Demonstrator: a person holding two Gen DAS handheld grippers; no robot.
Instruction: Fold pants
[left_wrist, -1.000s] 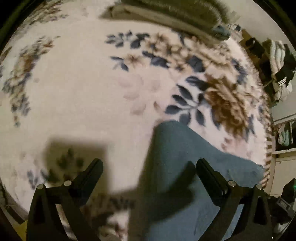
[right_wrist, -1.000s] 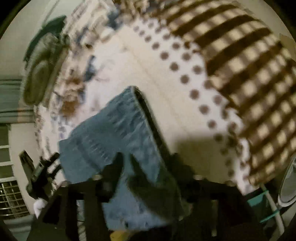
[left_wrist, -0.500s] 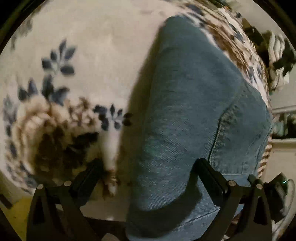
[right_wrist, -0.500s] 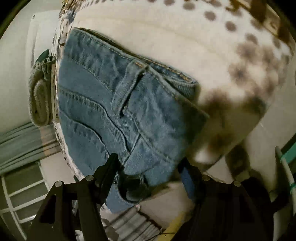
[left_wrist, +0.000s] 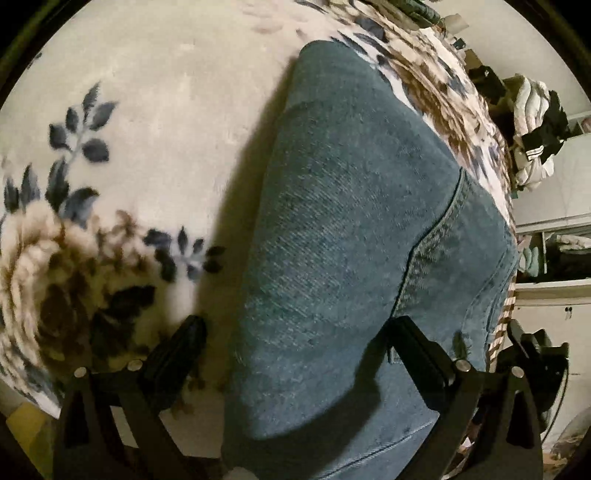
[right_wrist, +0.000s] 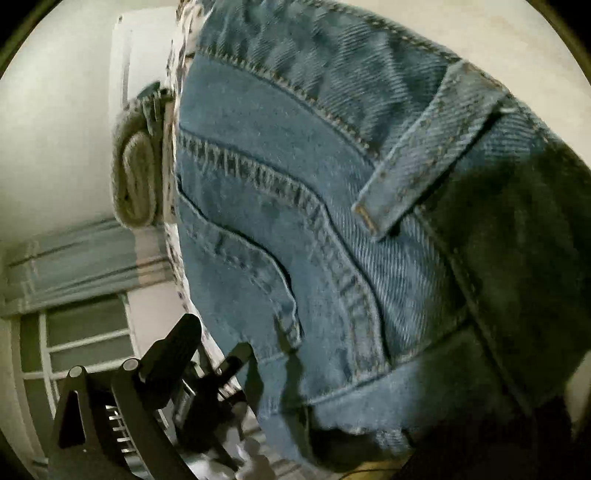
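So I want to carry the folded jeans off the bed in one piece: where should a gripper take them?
Grip the jeans at the thick near edge hanging over the blanket, by the waistband and belt loop. Come in level from the bedside: there the stacked layers likely fit between the pads.

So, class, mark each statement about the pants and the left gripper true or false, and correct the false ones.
1. The pants are black leather. False: they are blue denim.
2. The pants lie on a floral blanket. True.
3. The left gripper is shut tight. False: its jaws stand open, one finger over the blanket and the other over the denim.
4. A belt loop shows in the right wrist view. True.
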